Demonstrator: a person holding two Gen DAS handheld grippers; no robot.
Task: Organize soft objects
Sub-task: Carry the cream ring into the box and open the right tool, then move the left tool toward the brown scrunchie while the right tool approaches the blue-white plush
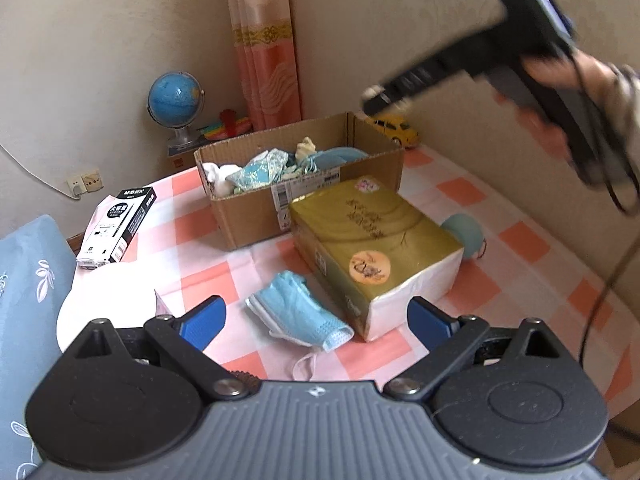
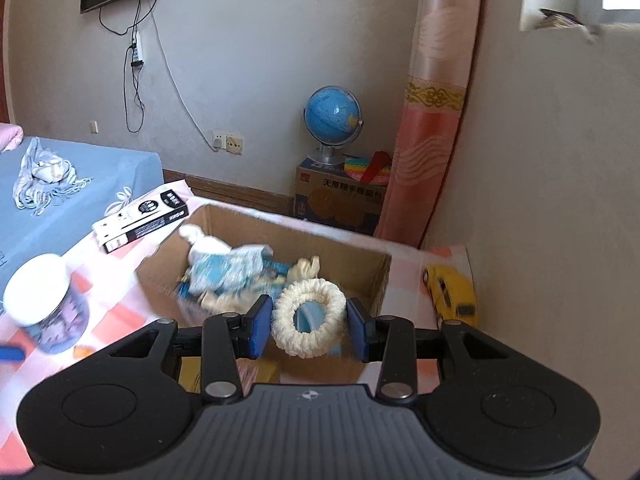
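A cardboard box on the checked tablecloth holds several soft items; it also shows in the right wrist view. A crumpled blue face mask lies on the cloth just ahead of my open, empty left gripper. My right gripper hovers over the box with a cream fluffy ring between its blue pads; the ring sits in the gap and seems loose, so the grip is unclear. The right gripper's body shows high above the box in the left wrist view.
A gold tissue pack lies beside the box, a teal round object behind it. A black-and-white carton, a white-lidded jar, a yellow toy car, a globe and a blue bed surround.
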